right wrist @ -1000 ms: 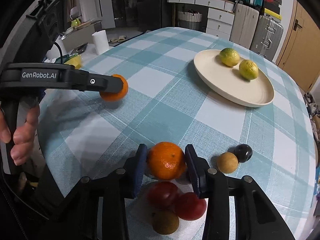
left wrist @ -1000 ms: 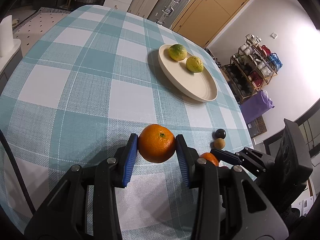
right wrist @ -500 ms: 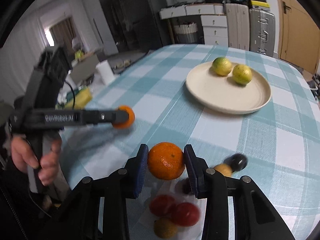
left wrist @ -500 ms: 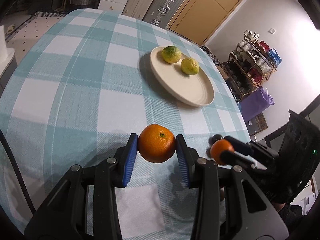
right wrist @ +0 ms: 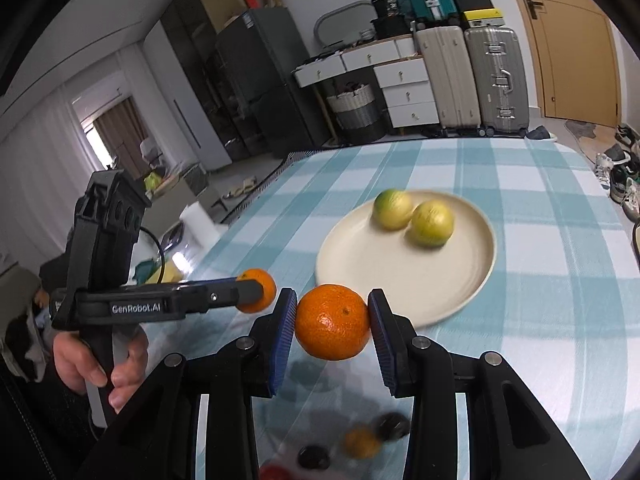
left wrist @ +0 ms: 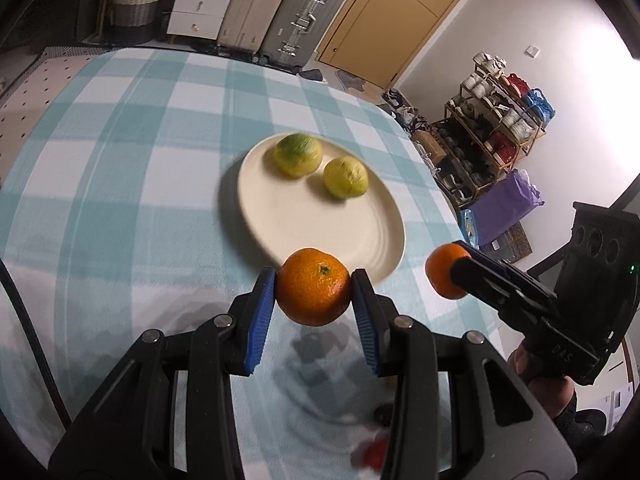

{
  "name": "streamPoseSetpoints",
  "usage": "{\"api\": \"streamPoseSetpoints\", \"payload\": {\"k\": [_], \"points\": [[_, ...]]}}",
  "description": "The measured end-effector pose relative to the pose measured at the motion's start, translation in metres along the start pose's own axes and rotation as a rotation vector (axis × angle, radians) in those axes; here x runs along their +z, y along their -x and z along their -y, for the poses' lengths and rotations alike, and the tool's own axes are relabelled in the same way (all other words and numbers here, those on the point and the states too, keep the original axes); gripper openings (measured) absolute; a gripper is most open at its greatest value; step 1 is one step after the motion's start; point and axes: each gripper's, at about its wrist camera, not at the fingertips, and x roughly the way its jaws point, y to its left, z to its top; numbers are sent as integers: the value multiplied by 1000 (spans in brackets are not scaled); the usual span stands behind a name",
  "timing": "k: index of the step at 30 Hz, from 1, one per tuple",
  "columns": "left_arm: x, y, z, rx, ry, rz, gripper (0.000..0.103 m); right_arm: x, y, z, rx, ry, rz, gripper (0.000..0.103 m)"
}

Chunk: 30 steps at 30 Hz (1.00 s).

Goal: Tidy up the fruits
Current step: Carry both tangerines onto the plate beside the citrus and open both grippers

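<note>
Left tongs (left wrist: 314,294) pinch an orange (left wrist: 314,292) between the blue pads; right tongs (right wrist: 333,322) pinch a second orange (right wrist: 333,322) the same way, both off the cloth. Vs a sec ago, both have lifted and swung toward the plate (left wrist: 372,240): it was upper right of the left view, now sits mid-frame, just behind the held orange. The two green-yellow fruits (left wrist: 298,155) lie at its far side, near half bare. Leftover small fruits (right wrist: 362,442) blur at bottom edge. Looks like transport's nearly done; next is prob. lowering both onto the bare part w/o bumping each other.
</note>
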Motion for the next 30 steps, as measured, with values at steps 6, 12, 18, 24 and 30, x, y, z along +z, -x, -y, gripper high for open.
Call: {"api": "streamPoseSetpoints", "payload": {"k": [6, 12, 18, 24, 30], "points": [[35, -34, 5, 5, -1, -13, 35, 28, -9, 32, -3, -51, 21, 38], [64, -66, -6, 22, 3, -30, 35, 44, -33, 55, 0, -104, 11, 38], [80, -92, -22, 27, 14, -58, 35, 47, -66, 61, 28, -152, -17, 38], [90, -105, -31, -10, 29, -68, 35, 55, -88, 61, 29, -161, -26, 38], [95, -114, -41, -31, 58, -71, 35, 66, -102, 59, 30, -142, -23, 38]]}}
